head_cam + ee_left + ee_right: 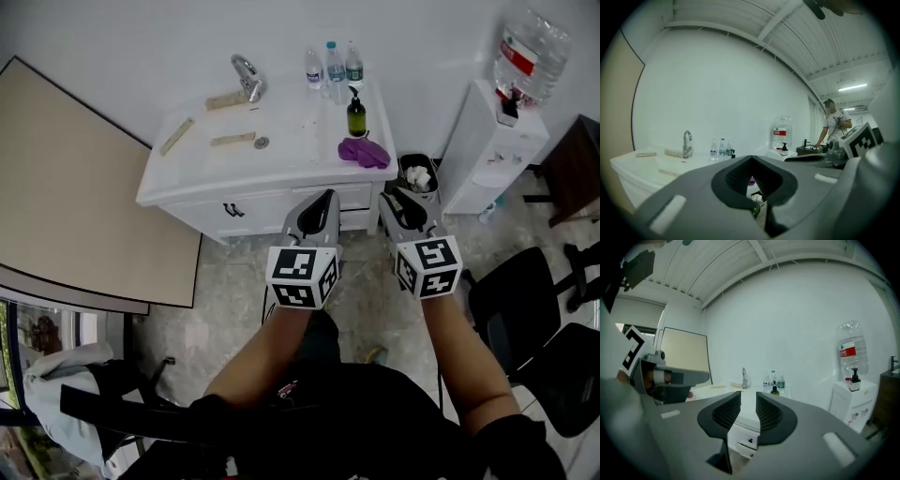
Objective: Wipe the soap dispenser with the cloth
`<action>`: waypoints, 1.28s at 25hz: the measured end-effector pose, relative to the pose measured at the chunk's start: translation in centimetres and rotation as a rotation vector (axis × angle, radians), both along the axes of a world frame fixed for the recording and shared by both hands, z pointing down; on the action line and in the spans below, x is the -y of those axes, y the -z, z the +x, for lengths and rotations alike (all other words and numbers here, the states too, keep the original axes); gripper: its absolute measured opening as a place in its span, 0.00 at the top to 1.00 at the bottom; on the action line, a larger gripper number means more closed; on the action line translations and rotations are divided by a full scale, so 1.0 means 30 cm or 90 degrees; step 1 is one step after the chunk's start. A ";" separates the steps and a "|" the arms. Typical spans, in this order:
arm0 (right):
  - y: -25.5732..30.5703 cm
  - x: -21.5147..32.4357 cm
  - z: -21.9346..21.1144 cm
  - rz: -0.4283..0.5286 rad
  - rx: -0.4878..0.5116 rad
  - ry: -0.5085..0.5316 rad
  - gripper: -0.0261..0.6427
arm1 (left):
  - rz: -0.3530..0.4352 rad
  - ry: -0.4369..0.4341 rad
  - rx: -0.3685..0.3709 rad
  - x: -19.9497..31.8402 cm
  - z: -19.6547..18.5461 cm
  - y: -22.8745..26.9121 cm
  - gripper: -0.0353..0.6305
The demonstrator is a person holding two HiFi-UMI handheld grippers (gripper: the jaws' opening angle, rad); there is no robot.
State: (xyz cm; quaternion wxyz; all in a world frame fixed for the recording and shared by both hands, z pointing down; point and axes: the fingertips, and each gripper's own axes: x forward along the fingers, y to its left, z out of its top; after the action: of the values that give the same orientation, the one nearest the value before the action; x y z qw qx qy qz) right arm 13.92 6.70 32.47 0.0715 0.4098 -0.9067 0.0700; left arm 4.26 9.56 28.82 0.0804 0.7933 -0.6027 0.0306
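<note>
The soap dispenser point(356, 114), a dark bottle with a black pump, stands at the right end of the white sink counter point(206, 164). A purple cloth point(364, 151) lies crumpled just in front of it. Both grippers hover in the air short of the cabinet front, pointing toward it. My left gripper point(323, 199) has its tips meeting, with nothing held. The right gripper point(398, 199) shows a clear gap between its jaws and is empty. In the right gripper view the dispenser point(775, 390) is far ahead, beyond the right gripper point(748, 397).
A faucet point(247, 75) and three water bottles point(333, 66) stand at the counter's back. A bin point(418, 176) sits right of the cabinet, then a water cooler point(492, 141). Black chairs point(525, 300) are at right. A person point(834, 123) stands far off.
</note>
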 end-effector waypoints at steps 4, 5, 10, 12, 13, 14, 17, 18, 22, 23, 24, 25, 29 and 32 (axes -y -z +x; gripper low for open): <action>-0.138 0.217 -0.109 -0.021 -0.019 -0.031 0.75 | -0.003 -0.032 0.002 0.210 -0.118 -0.070 0.94; -0.173 0.272 -0.144 -0.027 -0.028 -0.041 0.74 | -0.003 -0.044 0.001 0.271 -0.153 -0.089 0.94; -0.338 0.508 -0.242 -0.083 -0.087 -0.114 0.68 | -0.027 -0.116 -0.020 0.558 -0.272 -0.149 0.94; -0.405 0.591 -0.255 -0.100 -0.121 -0.134 0.66 | -0.038 -0.139 -0.024 0.645 -0.287 -0.175 0.95; -0.442 0.632 -0.264 -0.107 -0.140 -0.139 0.64 | -0.045 -0.147 -0.025 0.682 -0.293 -0.192 0.94; -0.481 0.668 -0.273 -0.115 -0.160 -0.143 0.61 | -0.052 -0.154 -0.027 0.715 -0.297 -0.210 0.95; -0.586 0.747 -0.273 -0.138 -0.229 -0.152 0.57 | -0.075 -0.172 -0.031 0.784 -0.286 -0.269 0.94; -0.611 0.766 -0.267 -0.146 -0.245 -0.154 0.57 | -0.084 -0.176 -0.032 0.802 -0.279 -0.288 0.94; -0.686 0.809 -0.256 -0.189 -0.294 -0.147 0.57 | -0.110 -0.174 -0.035 0.852 -0.266 -0.337 0.95; -0.705 0.818 -0.255 -0.203 -0.310 -0.142 0.57 | -0.114 -0.169 -0.036 0.867 -0.268 -0.341 0.95; -0.722 0.828 -0.256 -0.217 -0.324 -0.136 0.57 | -0.116 -0.162 -0.038 0.883 -0.273 -0.342 0.94; -0.735 0.839 -0.258 -0.228 -0.337 -0.131 0.57 | -0.117 -0.155 -0.039 0.899 -0.279 -0.341 0.95; -0.779 0.884 -0.247 -0.257 -0.391 -0.121 0.60 | -0.120 -0.130 -0.043 0.952 -0.297 -0.341 0.95; -0.798 0.907 -0.241 -0.260 -0.418 -0.119 0.65 | -0.129 -0.122 -0.043 0.973 -0.300 -0.362 0.95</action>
State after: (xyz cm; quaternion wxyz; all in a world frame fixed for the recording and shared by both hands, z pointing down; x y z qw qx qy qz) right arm 6.68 -20.52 56.41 0.4306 0.4687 -0.7619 0.1204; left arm -4.74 -19.64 39.67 0.1773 0.8357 -0.5147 0.0719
